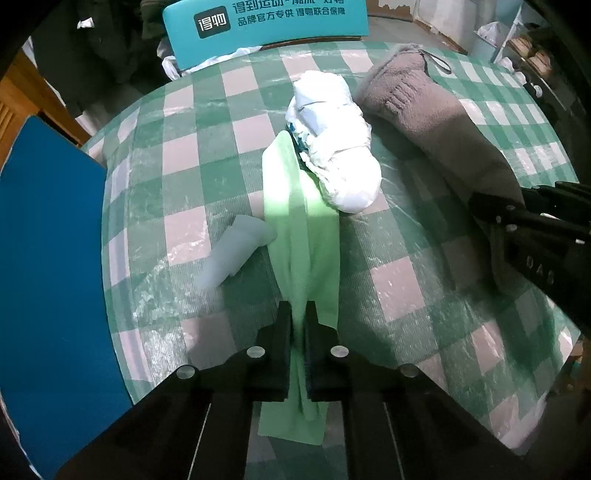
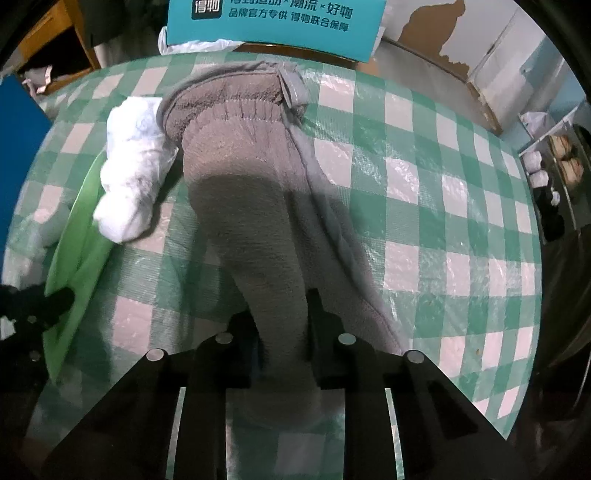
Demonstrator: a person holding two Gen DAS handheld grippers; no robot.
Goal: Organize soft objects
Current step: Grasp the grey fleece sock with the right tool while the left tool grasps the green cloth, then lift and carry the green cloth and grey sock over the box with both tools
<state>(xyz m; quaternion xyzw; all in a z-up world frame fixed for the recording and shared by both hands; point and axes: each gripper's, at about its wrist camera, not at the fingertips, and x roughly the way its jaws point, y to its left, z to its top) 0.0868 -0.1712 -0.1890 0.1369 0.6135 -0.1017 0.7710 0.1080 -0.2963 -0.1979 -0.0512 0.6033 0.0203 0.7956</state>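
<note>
— Tool check first: our left tool [image 1: 298, 325] is pinching the light green cloth [image 1: 301, 218], which runs in a long strip from its jaws up the bench [image 1: 424, 295] to the white bundle [image 1: 334, 147]. Our right tool [image 2: 284, 328] is clamped on the near end of the grey fleece garment [image 2: 251, 192].

— Any writing we can read?

— We see a teal box [image 2: 275, 22] at the far edge of the bench printed with white Chinese characters, including 得物 in a dark square logo. In the left wrist view the letters "DAS" show on the side of the right tool [image 1: 480, 206].

— What does one view give us that the other doesn't?

— Only the left wrist view shows a pale translucent piece [image 1: 236, 251] lying just beside the green cloth, and a blue panel [image 1: 51, 277] along the left edge. Only the right wrist view shows the garment's elastic waistband [image 2: 240, 110] at the far end and shelves [image 2: 561, 162] off to the right.

— And the white bundle?

— It lies between cloth and garment, touching both, on the green-and-white checked cover [image 2: 443, 221].
</note>
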